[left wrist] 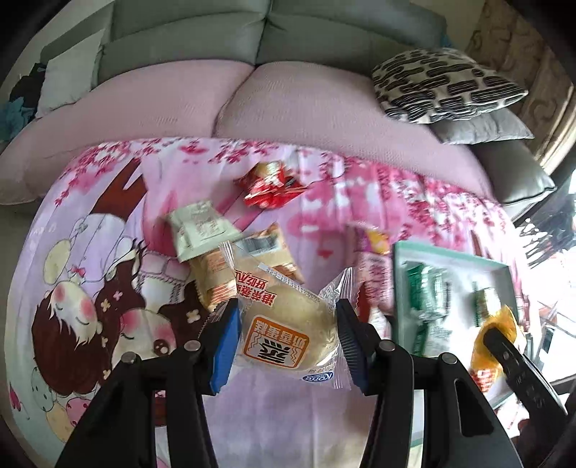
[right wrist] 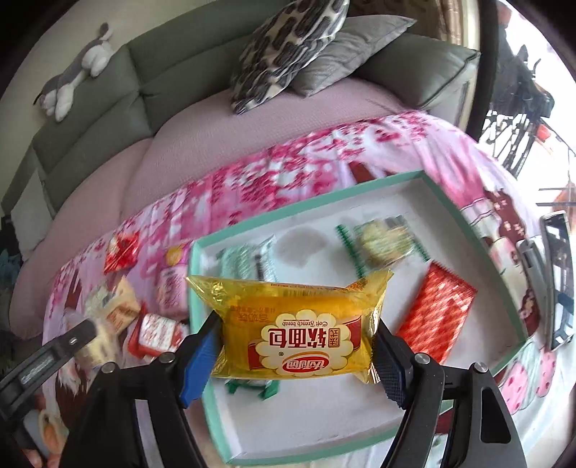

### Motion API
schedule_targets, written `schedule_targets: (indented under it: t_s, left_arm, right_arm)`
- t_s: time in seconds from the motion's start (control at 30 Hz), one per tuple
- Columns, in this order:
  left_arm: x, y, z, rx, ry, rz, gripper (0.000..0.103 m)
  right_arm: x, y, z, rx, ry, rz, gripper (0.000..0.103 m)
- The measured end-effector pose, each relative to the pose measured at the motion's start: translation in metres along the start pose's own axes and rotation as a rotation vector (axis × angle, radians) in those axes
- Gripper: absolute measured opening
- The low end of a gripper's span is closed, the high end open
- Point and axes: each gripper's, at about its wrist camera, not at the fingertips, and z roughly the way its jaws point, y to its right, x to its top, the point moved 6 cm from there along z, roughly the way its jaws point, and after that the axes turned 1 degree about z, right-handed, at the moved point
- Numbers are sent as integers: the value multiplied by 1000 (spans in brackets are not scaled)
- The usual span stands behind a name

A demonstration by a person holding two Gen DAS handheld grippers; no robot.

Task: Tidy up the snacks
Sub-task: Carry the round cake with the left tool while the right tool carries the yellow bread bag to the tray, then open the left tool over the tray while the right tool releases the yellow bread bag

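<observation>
My left gripper, black with blue pads, is gripping a clear-wrapped pale cake with an orange label. My right gripper is holding a yellow bread packet with red-and-white lettering over the mint-rimmed white tray, which is lying on a pink blossom-print cloth.

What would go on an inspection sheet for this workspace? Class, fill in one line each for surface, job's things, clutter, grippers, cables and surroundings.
Surface: pink cartoon-print cloth.
Job's things: white tray with a mint rim holds green-wrapped snacks and a red packet; loose snacks lie on the cloth.
Clutter: phone-like device beside the tray.
Grippers: left gripper shut on a clear-wrapped cake; right gripper shut on a yellow bread packet over the tray.
Cables: nothing seen.
Surroundings: green sofa, patterned cushion, grey cushion, plush toy.
</observation>
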Motion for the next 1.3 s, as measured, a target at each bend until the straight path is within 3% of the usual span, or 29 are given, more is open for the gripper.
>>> schedule_targets:
  t_s: [0.27, 0.4, 0.63, 0.8, 1.1, 1.3]
  left_arm:
    - [4, 65, -3, -71, -8, 122, 54]
    - [-4, 116, 3, -145, -45, 199, 54]
    - [-25, 180, 26, -189, -107, 300, 54]
    - [-33, 199, 45, -181, -141, 330, 54]
    - [-27, 207, 58, -168, -124, 325, 54]
    - [-30, 215, 63, -202, -142, 320, 55]
  right_arm:
    - [13, 56, 6, -91, -5, 101, 79]
    - [13, 83, 11, -141, -15, 140, 79]
    - [8, 113, 16, -170, -35, 194, 79]
    - [7, 113, 22, -157, -49, 195, 79]
    - [5, 111, 27, -174, -56, 177, 80]
    - [6, 108, 28, -151, -57, 164, 81]
